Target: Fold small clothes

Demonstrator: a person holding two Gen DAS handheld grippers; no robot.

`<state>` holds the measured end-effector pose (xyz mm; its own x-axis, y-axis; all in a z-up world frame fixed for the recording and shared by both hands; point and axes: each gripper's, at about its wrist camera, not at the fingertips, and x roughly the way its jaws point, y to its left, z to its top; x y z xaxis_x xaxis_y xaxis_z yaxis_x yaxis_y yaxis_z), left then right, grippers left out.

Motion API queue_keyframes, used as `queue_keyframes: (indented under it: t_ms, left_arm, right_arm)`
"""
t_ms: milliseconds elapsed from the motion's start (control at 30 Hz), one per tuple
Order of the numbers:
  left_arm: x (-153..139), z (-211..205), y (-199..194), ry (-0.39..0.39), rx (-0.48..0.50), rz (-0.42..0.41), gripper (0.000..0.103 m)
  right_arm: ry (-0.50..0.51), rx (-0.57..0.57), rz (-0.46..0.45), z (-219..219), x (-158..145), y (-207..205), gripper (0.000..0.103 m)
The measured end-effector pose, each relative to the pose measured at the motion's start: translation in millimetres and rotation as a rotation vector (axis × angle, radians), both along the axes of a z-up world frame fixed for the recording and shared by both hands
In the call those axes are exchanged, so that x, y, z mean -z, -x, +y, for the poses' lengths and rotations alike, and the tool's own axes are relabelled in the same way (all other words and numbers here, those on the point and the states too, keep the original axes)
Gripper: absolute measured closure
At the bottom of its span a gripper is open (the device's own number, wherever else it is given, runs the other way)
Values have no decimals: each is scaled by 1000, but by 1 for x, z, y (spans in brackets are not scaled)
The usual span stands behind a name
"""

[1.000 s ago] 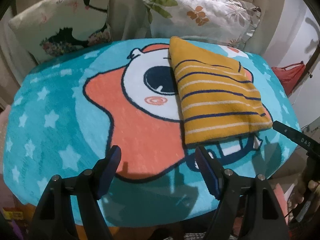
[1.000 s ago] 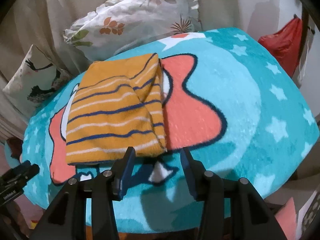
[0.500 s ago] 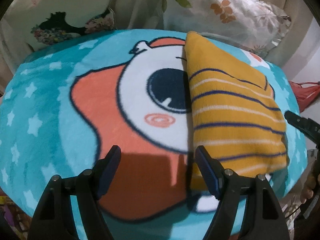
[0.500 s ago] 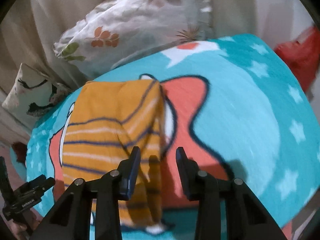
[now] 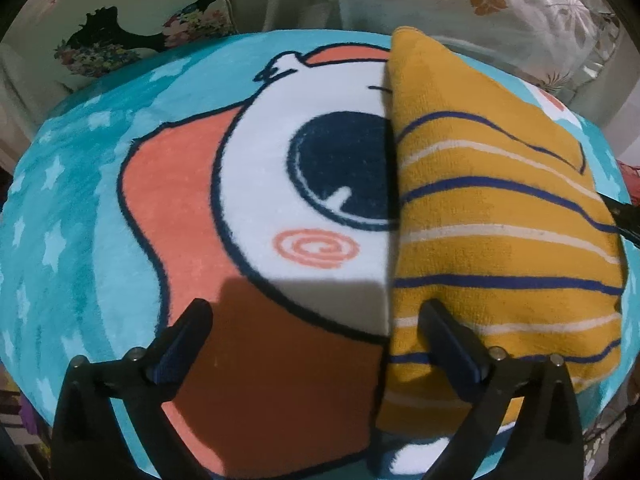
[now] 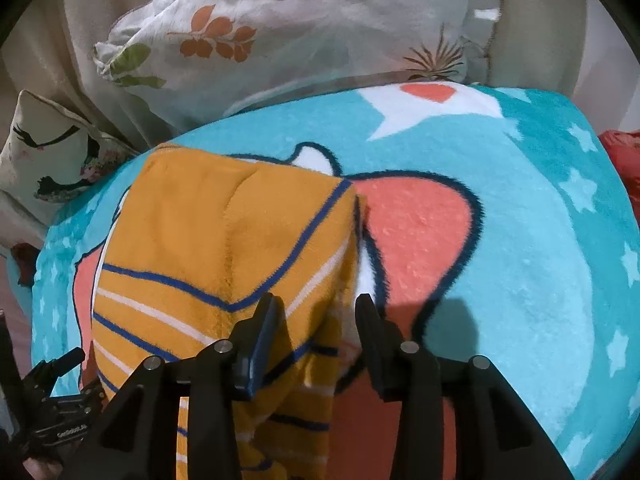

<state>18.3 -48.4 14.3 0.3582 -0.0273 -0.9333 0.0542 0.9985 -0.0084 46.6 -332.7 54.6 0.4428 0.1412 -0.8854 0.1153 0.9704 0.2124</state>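
A mustard-yellow garment with navy and white stripes (image 5: 496, 216) lies folded on a turquoise cartoon blanket (image 5: 80, 208). My left gripper (image 5: 316, 328) is open; its right finger sits over the garment's left edge and its left finger over the blanket. In the right wrist view the garment (image 6: 224, 240) fills the left-centre. My right gripper (image 6: 316, 316) is open and straddles the garment's right edge, with the left finger above the cloth and the right finger beside it over the blanket (image 6: 520, 272).
A floral pillow (image 6: 304, 28) and a bird-print pillow (image 5: 132, 20) lean against the beige sofa back behind the blanket. A red bag (image 6: 624, 160) sits past the blanket's right edge. The left gripper's body (image 6: 52, 404) shows at lower left.
Both grippers have moved forward and down toward the garment. They were back at the blanket's near edge; now each straddles one side edge of the cloth. The garment has not moved.
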Motion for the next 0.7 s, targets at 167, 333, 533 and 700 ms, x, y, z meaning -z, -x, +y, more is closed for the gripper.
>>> queue_keyframes:
  t_ms: [167,333,533,700]
  left_arm:
    - [-1,-5,2,-36,22,-33,0]
    - [-3,-15,5,-96,75,-96,0]
    - [2,-2,-1,31,64,-89,0]
    - [-7,21,3,75,-13,-82,0]
  right_arm:
    - [17,45,-26,-8,-13,27,60]
    - [23,87,-50,-13,-26,56,59]
    - [38,118,-68,-8,-38,86,57]
    - [47,134,-77,2,-46,108,57]
